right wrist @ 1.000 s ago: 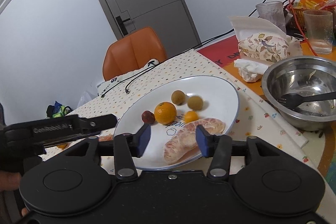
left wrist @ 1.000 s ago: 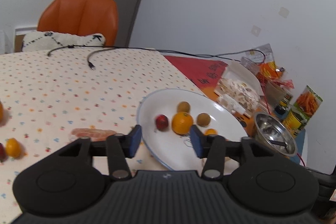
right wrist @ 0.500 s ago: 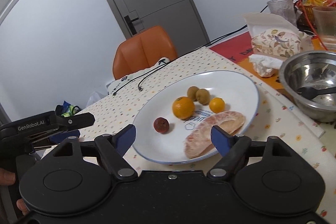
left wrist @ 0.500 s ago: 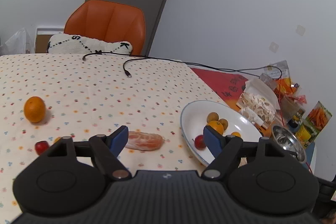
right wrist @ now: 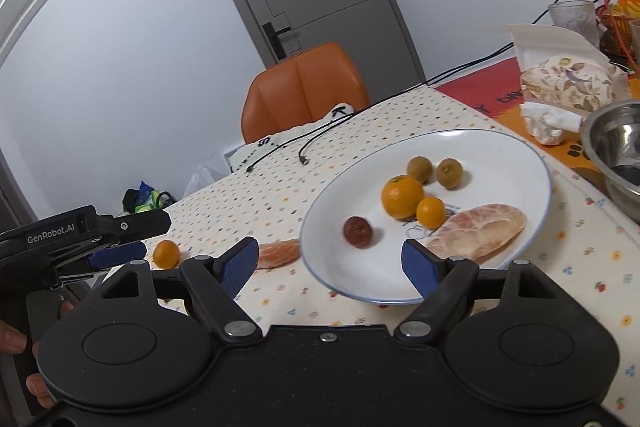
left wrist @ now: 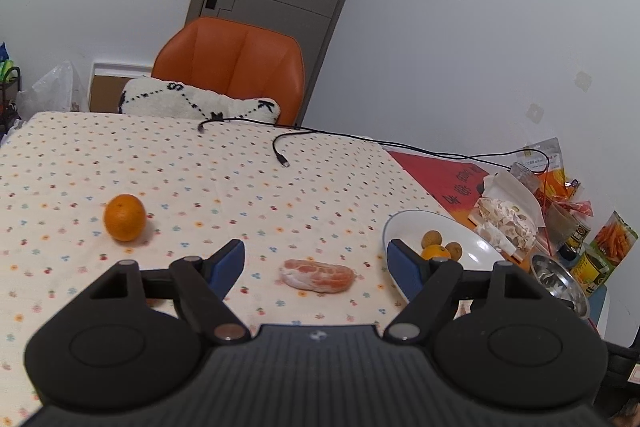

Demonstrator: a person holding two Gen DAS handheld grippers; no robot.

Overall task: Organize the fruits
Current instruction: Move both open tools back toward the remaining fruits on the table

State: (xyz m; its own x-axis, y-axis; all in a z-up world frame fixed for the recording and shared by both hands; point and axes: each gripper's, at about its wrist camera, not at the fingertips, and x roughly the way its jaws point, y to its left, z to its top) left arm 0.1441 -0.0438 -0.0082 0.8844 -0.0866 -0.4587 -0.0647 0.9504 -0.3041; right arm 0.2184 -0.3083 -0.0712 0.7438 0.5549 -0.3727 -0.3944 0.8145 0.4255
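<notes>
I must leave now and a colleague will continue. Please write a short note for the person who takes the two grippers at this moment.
Left gripper: open, empty, aimed at the peeled pomelo segment on the tablecloth.
Right gripper: open, empty, in front of the white plate.
Done: on the plate lie a large orange, a small orange, two longans, a red date and a big pomelo piece.
Left: the loose segment, the orange and the kumquat, all on the cloth.

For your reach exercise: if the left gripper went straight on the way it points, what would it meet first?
Most likely the peeled citrus segment on the tablecloth, lying between the open left gripper fingers; depth is uncertain.
</notes>
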